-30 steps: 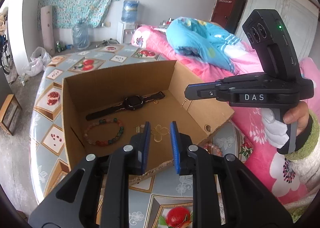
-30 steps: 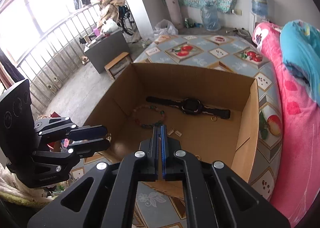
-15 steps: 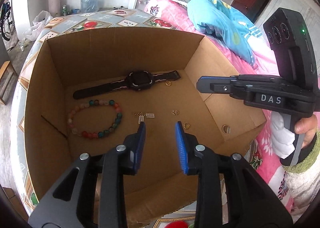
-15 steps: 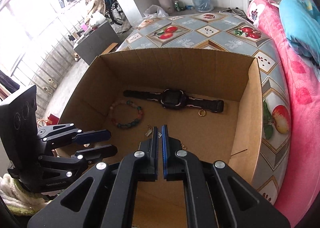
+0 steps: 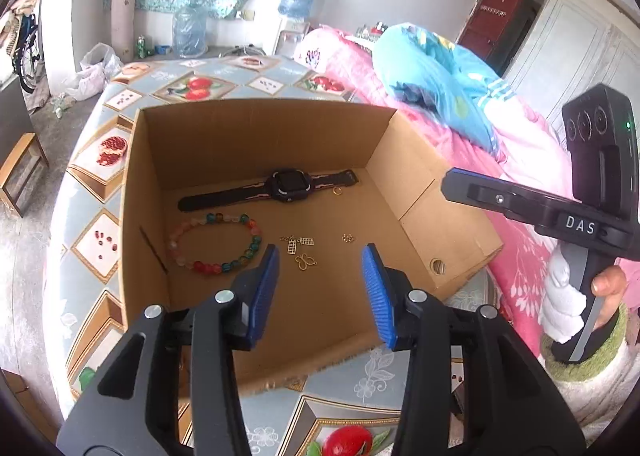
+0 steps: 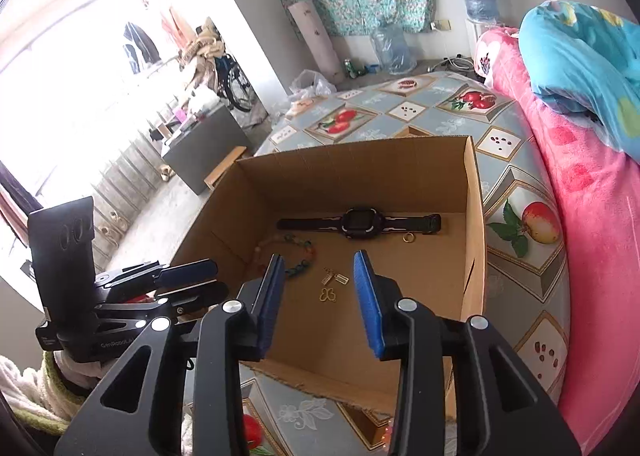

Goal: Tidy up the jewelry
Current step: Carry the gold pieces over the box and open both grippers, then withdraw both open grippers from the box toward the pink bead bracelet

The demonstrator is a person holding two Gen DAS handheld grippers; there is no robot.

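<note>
An open cardboard box (image 5: pixel 256 123) (image 6: pixel 474 215) stands on the table. On its floor lie a black watch (image 5: pixel 290 184) (image 6: pixel 360 220), a coloured bead bracelet (image 5: pixel 214 242) (image 6: pixel 300 256), several small gold charms (image 5: pixel 306 262) (image 6: pixel 329 294) and a gold ring (image 5: pixel 337 190) (image 6: pixel 407 238). My left gripper (image 5: pixel 320 268) hovers over the box's near part, its jaws opening with nothing between them. My right gripper (image 6: pixel 319 276) hangs over the near edge too, jaws opening and empty. Each gripper shows from the side in the other's view, the right (image 5: pixel 452 181) and the left (image 6: pixel 200 276).
The round table carries a fruit-print cloth (image 5: pixel 192 85) (image 6: pixel 520 223). A bed with pink and blue blankets (image 5: pixel 440 75) (image 6: pixel 592 183) borders it on the right. Water jugs (image 5: pixel 188 31) stand by the far wall, a low stool (image 5: pixel 20 171) on the floor left.
Both grippers have opened: the left widened steadily, the right went from shut to clearly apart. Both views closed in on the box, then drew back a little. The jewelry has not moved.
</note>
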